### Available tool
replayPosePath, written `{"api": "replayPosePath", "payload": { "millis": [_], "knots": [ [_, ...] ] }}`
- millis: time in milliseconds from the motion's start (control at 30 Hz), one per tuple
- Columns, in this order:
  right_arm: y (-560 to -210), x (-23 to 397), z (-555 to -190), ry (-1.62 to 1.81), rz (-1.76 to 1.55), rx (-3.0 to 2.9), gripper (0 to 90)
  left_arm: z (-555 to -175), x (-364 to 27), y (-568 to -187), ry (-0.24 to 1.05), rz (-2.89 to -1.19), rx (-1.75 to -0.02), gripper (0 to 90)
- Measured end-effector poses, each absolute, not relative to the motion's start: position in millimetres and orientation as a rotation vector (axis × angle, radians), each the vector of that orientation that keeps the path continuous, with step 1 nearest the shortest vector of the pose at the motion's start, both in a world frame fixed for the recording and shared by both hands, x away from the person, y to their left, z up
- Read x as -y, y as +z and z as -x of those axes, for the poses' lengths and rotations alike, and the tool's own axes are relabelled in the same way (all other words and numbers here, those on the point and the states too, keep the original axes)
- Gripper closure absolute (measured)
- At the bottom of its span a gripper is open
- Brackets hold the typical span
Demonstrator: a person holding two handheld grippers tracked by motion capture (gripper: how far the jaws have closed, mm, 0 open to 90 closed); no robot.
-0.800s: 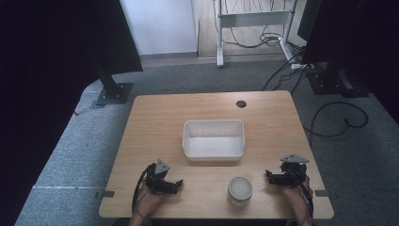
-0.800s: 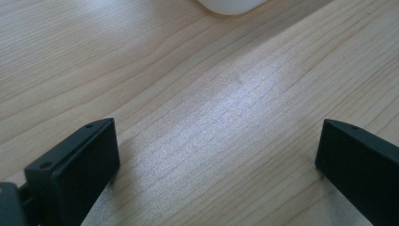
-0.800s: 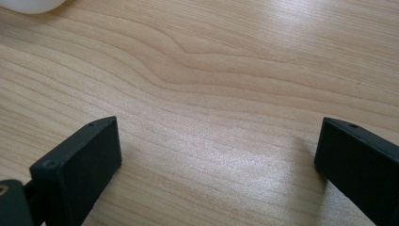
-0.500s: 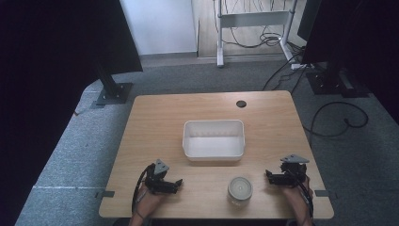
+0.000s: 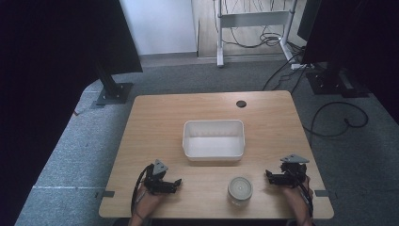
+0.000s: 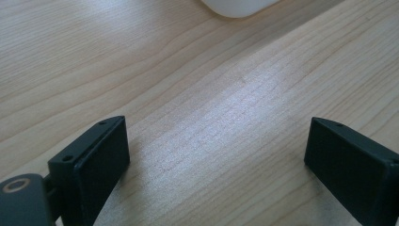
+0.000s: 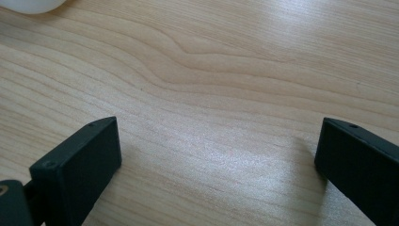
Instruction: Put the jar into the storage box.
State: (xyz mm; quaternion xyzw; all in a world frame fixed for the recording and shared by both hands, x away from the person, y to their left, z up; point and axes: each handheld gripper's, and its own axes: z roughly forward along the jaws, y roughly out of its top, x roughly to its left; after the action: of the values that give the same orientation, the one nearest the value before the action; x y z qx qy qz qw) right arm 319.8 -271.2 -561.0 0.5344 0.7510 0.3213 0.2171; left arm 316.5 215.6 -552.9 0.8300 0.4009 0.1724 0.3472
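A white rectangular tub point(image 5: 214, 139) stands empty in the middle of the wooden table point(image 5: 160, 117). A small round jar with a pale lid point(image 5: 240, 189) sits near the front edge. My left gripper point(image 5: 175, 183) rests on the table at the front left, open, with bare wood between its jaws point(image 6: 216, 150). My right gripper point(image 5: 270, 176) rests at the front right, just right of the jar, also open over bare wood point(image 7: 216, 155). A corner of the white tub point(image 6: 240, 7) shows at the top of the left gripper view and the white tub point(image 7: 28, 4) shows again in the right gripper view.
A round cable hole point(image 5: 241, 103) lies at the table's far edge. Dark screens on stands point(image 5: 110, 89) flank the table on grey carpet. Cables point(image 5: 339, 117) trail on the floor at the right. A white frame point(image 5: 254, 19) stands behind.
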Motion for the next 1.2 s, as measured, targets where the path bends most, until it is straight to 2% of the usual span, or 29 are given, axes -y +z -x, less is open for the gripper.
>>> {"api": "replayPosePath", "payload": {
  "millis": [567, 1200],
  "knots": [
    [-561, 271, -320, 0.89, -1.481, -2.08, 0.6, -304, -212, -548, 0.426, -2.146, -0.979, 8.1],
    [-561, 271, -320, 0.891, -1.48, -2.08, 0.6, -291, -186, -538, 0.389, -2.15, -0.857, 7.3]
  ]
}}
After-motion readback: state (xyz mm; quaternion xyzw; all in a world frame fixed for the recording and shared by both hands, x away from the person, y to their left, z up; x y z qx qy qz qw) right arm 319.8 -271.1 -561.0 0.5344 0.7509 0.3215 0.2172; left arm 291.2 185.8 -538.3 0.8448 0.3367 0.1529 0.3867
